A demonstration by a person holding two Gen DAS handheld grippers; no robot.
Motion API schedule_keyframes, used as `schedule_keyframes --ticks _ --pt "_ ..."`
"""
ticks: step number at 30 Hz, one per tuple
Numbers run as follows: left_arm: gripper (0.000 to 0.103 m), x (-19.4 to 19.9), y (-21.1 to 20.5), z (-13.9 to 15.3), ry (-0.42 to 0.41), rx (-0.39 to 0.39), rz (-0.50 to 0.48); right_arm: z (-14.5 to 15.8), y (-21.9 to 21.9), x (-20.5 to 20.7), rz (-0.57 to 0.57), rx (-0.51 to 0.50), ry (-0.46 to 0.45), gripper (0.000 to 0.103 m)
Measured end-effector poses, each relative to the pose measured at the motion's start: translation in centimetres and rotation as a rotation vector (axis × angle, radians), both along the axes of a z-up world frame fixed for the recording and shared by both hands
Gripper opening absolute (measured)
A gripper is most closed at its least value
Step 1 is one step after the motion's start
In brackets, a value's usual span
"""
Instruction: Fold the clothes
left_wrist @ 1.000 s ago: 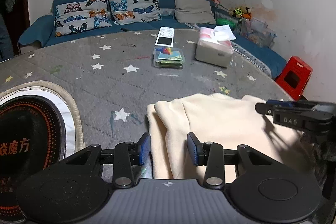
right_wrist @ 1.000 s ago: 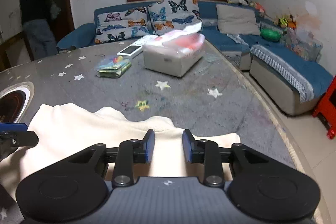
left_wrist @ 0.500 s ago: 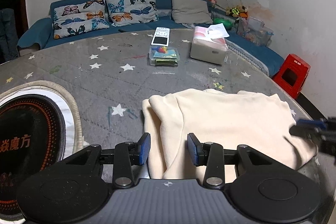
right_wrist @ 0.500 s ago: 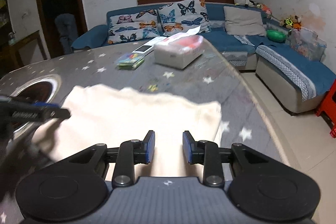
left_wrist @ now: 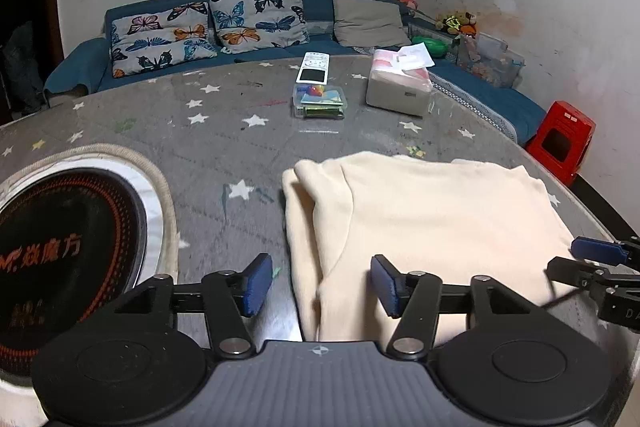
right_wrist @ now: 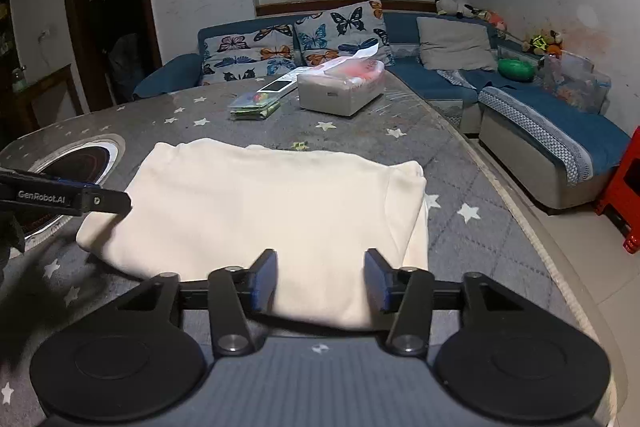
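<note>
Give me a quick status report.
Left gripper open, right gripper open. Cream fleece garment folded flat on grey star-print table. Nothing obstructing.

Left gripper: black linkage arms, silver pivot screws, blue pads on the fingers. Two round black discs flank a ribbed grey centre plate with a small white crosshair mark. Right gripper has the same build: black arms, silver screws, blue pads, grey ribbed plate and crosshair. Seen from the right wrist camera, the left gripper's black side reads "GenRobot.AI" in white lettering, with a blue strip along its top edge.
</note>
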State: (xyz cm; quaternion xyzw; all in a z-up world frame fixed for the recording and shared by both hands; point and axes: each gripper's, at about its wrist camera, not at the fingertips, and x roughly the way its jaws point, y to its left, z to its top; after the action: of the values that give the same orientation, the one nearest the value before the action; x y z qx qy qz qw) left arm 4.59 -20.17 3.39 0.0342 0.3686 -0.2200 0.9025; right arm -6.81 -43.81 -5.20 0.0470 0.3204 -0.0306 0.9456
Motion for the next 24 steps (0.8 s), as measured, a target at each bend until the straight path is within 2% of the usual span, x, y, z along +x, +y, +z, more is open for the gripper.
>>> schedule_keyframes --ticks 5,8,10,17,22,24 --pt "0.069 -1.2 0.5 0.1 -0.006 -0.003 0.001 0.1 0.7 -0.9 -0.008 -0.001 -0.019 0.076" --pt "0.072 -2.3 0.8 0.4 -0.022 -0.007 -0.004 0.1 1.1 -1.5 -0.014 0.009 -0.028 0.078" --pt "0.077 -2.9 1.0 0.7 -0.036 -0.009 -0.012 0.2 1.3 -2.0 -0.021 0.013 -0.036 0.084" --pt "0.087 -5.1 1.2 1.2 -0.073 -0.012 -0.041 0.6 2.0 -3.4 -0.047 0.028 -0.057 0.09" --pt "0.093 -6.4 1.3 1.5 -0.094 -0.013 -0.063 0.9 2.8 -4.4 -0.051 0.017 -0.075 0.102" --pt "0.096 -7.0 1.3 1.6 -0.103 -0.014 -0.072 1.0 3.0 -4.8 -0.049 0.02 -0.085 0.103"
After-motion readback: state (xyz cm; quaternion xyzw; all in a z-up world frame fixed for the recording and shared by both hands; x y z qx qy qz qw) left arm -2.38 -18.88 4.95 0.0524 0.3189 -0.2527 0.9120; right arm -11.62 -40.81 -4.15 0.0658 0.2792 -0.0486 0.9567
